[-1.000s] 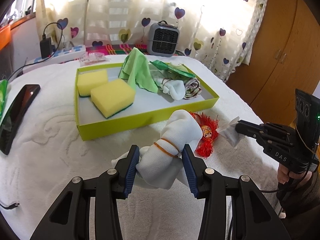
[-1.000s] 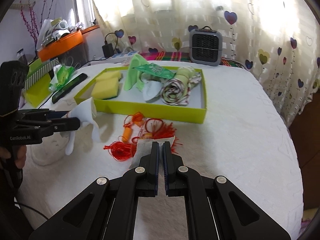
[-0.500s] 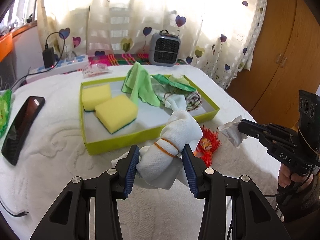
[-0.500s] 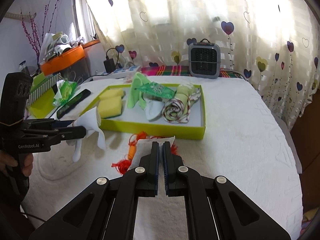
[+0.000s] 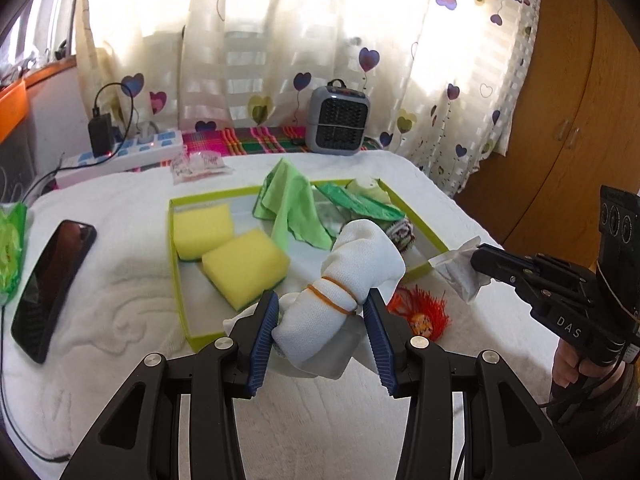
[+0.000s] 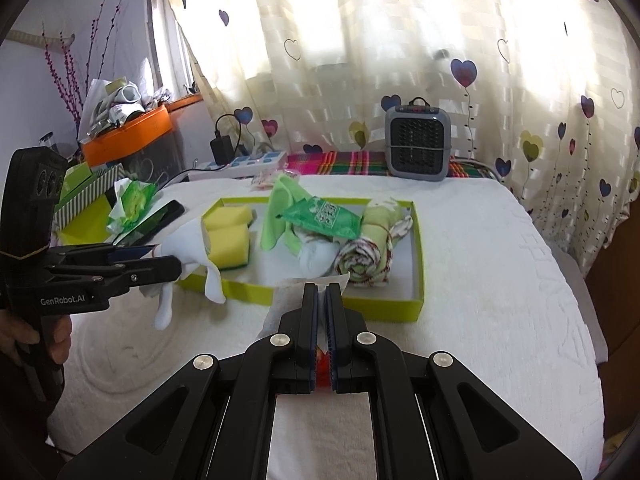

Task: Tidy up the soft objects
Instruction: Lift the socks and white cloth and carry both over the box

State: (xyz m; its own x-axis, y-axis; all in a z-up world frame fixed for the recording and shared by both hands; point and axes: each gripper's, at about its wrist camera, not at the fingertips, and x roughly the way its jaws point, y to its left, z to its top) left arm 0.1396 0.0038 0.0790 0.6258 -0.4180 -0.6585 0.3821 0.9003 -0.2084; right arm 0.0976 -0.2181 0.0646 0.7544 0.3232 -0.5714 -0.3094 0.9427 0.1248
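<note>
"DAS" in white letters on side of right gripper (image 5: 478, 258). "GenRobot.AI" in white on side of left gripper (image 6: 176, 266). Print on green packet (image 6: 320, 216) in tray illegible.

White bed (image 6: 500, 280), green tray (image 6: 416, 304), phone (image 5: 48, 288), red tassel doll (image 5: 424, 312)

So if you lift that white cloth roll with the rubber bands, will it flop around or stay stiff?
Probably a bit of both. The white cloth roll keeps its bundled shape where the rubber bands cinch it, between the left gripper fingers. Its loose ends likely flop: in the right wrist view they dangle limply. It looks soft and light, unlikely to break.
</note>
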